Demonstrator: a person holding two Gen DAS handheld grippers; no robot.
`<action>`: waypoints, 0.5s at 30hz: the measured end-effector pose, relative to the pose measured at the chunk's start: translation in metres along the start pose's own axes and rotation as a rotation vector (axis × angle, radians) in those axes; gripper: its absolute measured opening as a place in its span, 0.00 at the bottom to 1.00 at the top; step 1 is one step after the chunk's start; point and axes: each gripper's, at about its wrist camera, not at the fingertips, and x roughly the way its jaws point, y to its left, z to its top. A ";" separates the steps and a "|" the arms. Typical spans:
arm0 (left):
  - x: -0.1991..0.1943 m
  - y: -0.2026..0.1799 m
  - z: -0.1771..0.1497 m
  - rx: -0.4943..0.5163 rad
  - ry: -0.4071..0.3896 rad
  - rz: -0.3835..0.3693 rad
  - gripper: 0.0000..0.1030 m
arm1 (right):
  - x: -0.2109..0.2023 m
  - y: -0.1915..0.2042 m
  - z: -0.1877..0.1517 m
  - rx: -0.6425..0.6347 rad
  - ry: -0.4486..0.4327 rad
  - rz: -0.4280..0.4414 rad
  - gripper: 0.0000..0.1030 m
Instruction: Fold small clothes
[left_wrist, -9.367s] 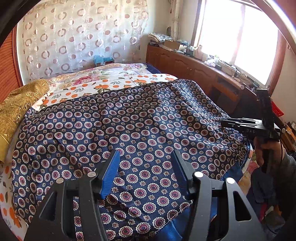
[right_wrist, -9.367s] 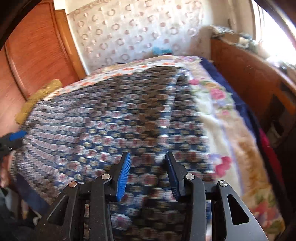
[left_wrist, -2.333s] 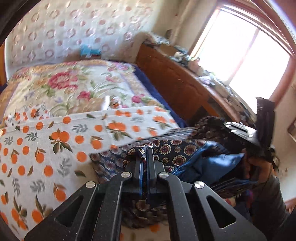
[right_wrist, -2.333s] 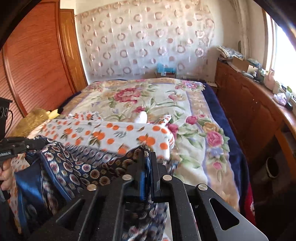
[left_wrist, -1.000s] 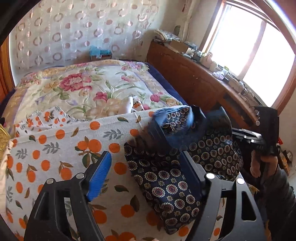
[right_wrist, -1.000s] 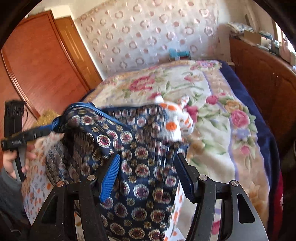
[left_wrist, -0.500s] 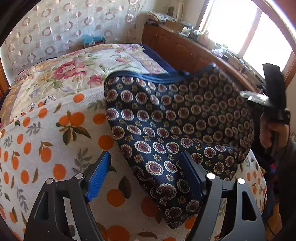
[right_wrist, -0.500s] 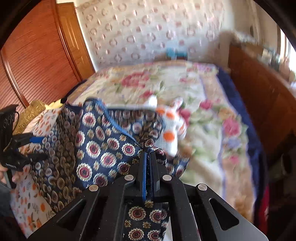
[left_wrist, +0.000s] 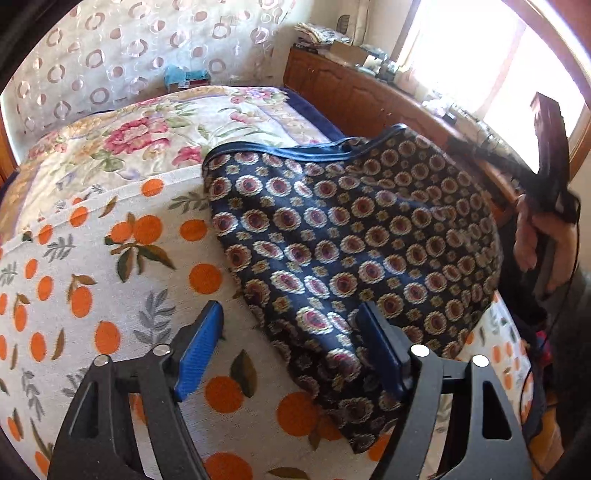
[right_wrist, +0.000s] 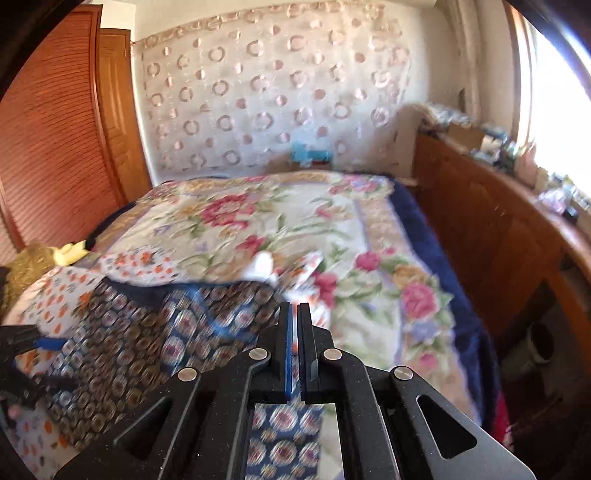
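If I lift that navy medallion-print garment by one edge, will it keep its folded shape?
Probably not. The navy garment drapes and sags where the right gripper pinches its edge, so it looks floppy. It seems thin and light, likely to slide over the orange-print sheet. The open left gripper could support its near corner.

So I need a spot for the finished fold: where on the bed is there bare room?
The orange-print sheet left of the navy medallion garment lies bare. The floral quilt is open up to the curtain. It is crowded around the garment, where the shut right gripper pinches it and the left gripper straddles its near edge.
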 end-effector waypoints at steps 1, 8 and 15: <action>0.000 0.000 0.001 -0.005 0.004 -0.013 0.64 | 0.000 -0.003 -0.004 0.003 0.025 0.018 0.04; 0.003 0.004 0.003 -0.058 0.002 -0.069 0.50 | 0.023 -0.022 -0.028 0.039 0.162 0.027 0.70; 0.006 0.003 0.008 -0.092 0.005 -0.080 0.53 | 0.053 -0.034 -0.027 0.121 0.267 0.135 0.71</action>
